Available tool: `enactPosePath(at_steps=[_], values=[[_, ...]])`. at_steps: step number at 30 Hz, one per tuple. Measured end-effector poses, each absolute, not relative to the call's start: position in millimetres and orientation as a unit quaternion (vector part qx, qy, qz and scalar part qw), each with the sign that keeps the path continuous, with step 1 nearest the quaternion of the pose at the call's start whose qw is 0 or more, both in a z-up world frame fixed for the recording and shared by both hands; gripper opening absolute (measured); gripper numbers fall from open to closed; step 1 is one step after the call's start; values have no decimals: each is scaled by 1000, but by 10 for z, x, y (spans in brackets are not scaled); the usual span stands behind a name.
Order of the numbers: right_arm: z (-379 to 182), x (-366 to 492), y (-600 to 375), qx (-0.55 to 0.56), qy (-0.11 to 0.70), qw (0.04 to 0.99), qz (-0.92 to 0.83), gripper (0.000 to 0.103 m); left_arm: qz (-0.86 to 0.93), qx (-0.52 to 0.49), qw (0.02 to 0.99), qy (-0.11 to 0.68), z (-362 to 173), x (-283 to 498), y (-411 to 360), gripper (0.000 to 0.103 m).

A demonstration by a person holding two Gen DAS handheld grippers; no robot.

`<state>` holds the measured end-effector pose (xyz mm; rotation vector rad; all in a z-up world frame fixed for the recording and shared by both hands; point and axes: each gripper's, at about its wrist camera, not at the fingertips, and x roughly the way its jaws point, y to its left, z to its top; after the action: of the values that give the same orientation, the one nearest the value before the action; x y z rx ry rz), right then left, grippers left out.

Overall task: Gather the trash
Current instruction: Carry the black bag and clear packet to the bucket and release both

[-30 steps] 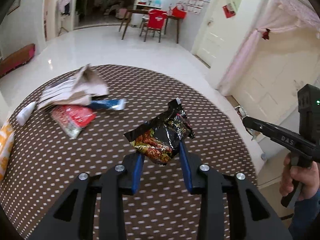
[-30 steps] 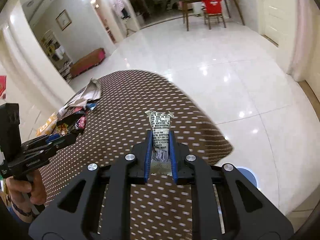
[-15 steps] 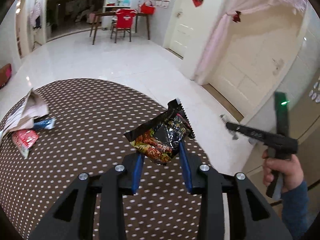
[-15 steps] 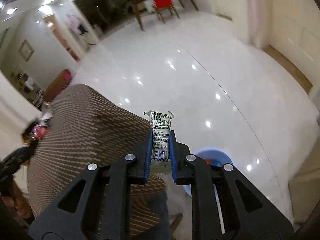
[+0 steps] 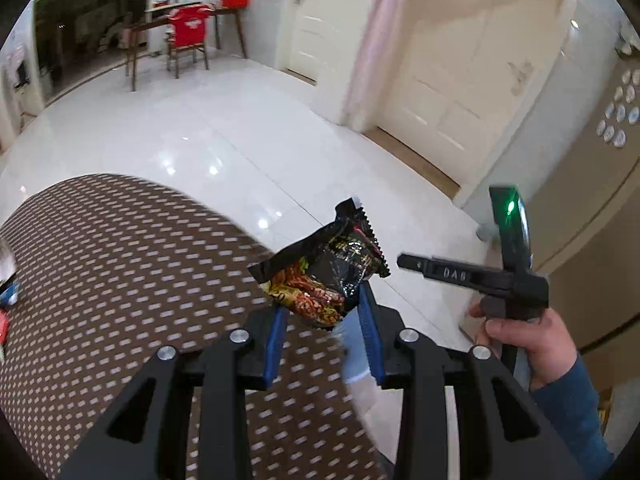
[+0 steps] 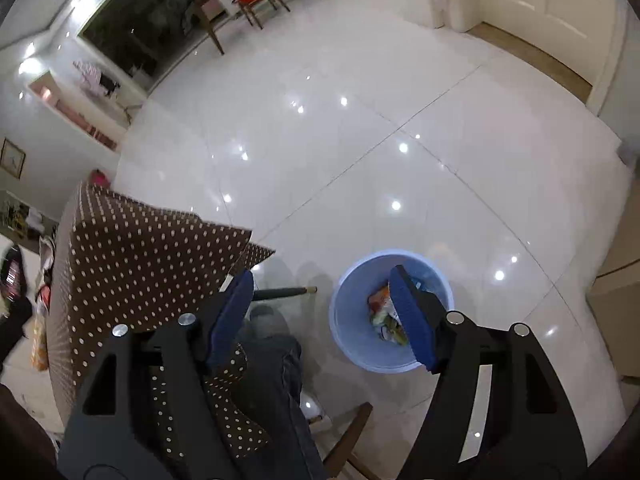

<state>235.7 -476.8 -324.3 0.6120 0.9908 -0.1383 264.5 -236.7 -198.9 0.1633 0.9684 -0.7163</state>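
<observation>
My left gripper (image 5: 322, 320) is shut on a crumpled black and red snack wrapper (image 5: 320, 270) and holds it above the right edge of the brown dotted table (image 5: 120, 280). My right gripper (image 6: 324, 316) is open and empty, high above the floor, over a light blue trash bin (image 6: 352, 344) that holds several wrappers (image 6: 386, 320). The right gripper also shows in the left wrist view (image 5: 404, 260), held in a hand to the right of the table.
The dotted tablecloth (image 6: 140, 260) hangs at the left of the right wrist view, with my leg (image 6: 276, 380) and a wooden chair part (image 6: 348, 436) below. Bits of trash (image 5: 6, 296) lie at the table's far left. White tiled floor surrounds the bin.
My right gripper swung off the table to above the bin and opened; the white printed wrapper it held is gone from its fingers. My left gripper turned right, still holding the snack wrapper.
</observation>
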Motion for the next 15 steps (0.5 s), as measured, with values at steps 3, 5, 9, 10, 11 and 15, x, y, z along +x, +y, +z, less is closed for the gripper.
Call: enactPosePath(at_steps=[3, 5, 9, 10, 11, 15], values=[[-3145, 2272, -4921, 299, 448, 839, -73, 74, -355, 96, 803, 469, -2116, 2645, -2657, 33], [-3038, 2196, -5019, 311, 429, 845, -75, 74, -364, 105, 792, 479, -2200, 2663, -2797, 33], [-2802, 2116, -5133, 315, 399, 857, -76, 75, -379, 121, 772, 496, -2321, 2680, -3064, 36], [-2773, 2100, -5158, 316, 395, 859, -75, 75, -381, 128, 765, 502, -2359, 2714, -3123, 37], [-2708, 2071, -5177, 318, 387, 863, -75, 76, -381, 131, 762, 507, -2385, 2728, -3172, 41], [-2539, 2019, -5202, 316, 368, 871, -73, 77, -355, 128, 772, 512, -2412, 2789, -3179, 85]])
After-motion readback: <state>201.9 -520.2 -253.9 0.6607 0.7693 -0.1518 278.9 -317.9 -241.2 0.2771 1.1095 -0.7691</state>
